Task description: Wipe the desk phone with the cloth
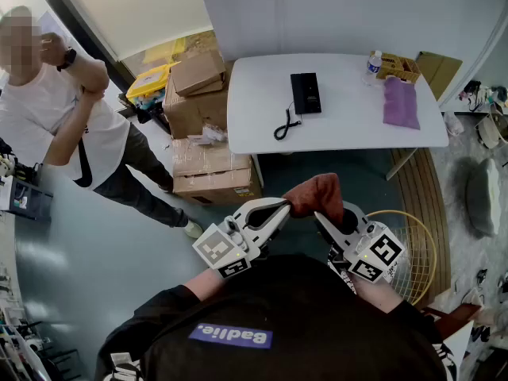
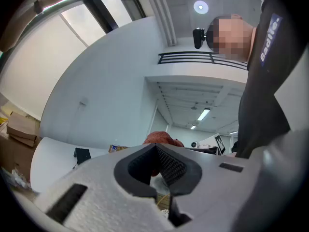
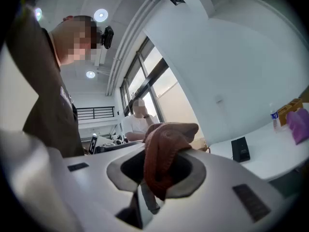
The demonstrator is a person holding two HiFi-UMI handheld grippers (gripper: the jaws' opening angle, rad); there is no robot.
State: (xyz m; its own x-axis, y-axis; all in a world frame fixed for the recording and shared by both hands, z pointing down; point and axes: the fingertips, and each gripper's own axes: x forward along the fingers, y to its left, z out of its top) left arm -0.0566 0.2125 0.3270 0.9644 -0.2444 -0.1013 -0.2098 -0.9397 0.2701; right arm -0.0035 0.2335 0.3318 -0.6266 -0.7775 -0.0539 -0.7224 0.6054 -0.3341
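The black desk phone [image 1: 305,92] lies on the white table [image 1: 262,129] across the room, its coiled cord [image 1: 286,124] trailing toward the near edge. The phone is small in the left gripper view [image 2: 82,154] and in the right gripper view [image 3: 240,149]. A rust-red cloth [image 1: 317,193] hangs bunched between both grippers, close to my chest. My right gripper [image 1: 321,213] is shut on the cloth [image 3: 166,139], which bulges out of its jaws. My left gripper [image 1: 287,207] pinches the cloth's other end; the cloth [image 2: 161,138] shows just past the closed tips [image 2: 155,146].
A purple cloth [image 1: 401,101], a water bottle [image 1: 373,63] and a small box [image 1: 397,67] sit at the table's right end. Stacked cardboard boxes [image 1: 198,125] stand left of the table. A person [image 1: 63,109] stands at the far left. A wire basket [image 1: 409,244] is by my right side.
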